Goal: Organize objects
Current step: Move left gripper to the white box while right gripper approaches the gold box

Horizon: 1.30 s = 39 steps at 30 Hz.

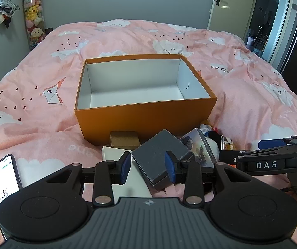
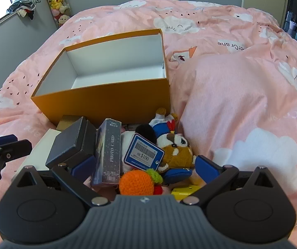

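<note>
An orange box [image 1: 146, 122], open and white inside with nothing in it, sits on a bed under a pink duvet [image 1: 44, 62] printed with clouds. A jumble of small things lies against the box's near wall: a small brown box [image 1: 124, 139], a flat white box [image 1: 115, 157], a dark grey box [image 1: 160, 155], a photo-card box [image 2: 109, 155], a brown-and-white stuffed toy [image 2: 177, 151] with a blue price tag [image 2: 143, 152] reading $100, an orange crocheted ball [image 2: 137, 182] and something yellow [image 2: 183, 193]. The left tool [image 1: 148, 167] hangs low over the pile, its blue pads apart on either side of the dark grey box's near corner, gripping nothing. The right tool [image 2: 145, 167] is spread wide around the toys and the photo-card box, also gripping nothing. A phone [image 1: 3, 178] with a lit screen lies at the left tool's left.
</note>
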Available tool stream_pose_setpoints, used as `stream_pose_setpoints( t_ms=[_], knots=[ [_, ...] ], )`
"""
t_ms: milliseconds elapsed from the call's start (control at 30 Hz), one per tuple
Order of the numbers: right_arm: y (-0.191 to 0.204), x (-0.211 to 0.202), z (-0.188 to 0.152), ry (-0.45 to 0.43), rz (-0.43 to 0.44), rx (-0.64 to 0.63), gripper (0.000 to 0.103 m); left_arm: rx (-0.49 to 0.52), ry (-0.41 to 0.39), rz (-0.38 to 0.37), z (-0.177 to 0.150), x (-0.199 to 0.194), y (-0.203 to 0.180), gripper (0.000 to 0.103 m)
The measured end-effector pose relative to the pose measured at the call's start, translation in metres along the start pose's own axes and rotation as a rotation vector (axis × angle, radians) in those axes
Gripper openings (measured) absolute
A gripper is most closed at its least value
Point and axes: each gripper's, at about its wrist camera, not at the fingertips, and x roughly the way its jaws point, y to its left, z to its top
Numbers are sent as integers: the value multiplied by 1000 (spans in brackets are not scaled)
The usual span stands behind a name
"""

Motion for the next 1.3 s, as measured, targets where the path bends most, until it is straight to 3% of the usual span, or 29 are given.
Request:
stream_pose_setpoints(
  t_ms=[600,967,1167,1300],
  knots=[
    [1,2,-3,4,2,1,102,-5,10,-2,-1,2,0,42],
    [6,1,-2,4,3,-20,101,-30,57,-45,2,3,11,42],
    [22,-5,12,-37,23,-132,85,-41,62,5,7,-5,32,42],
    [41,-5,19,-31,74,-225,68,-95,124,-56,2,1,48,45]
  ],
)
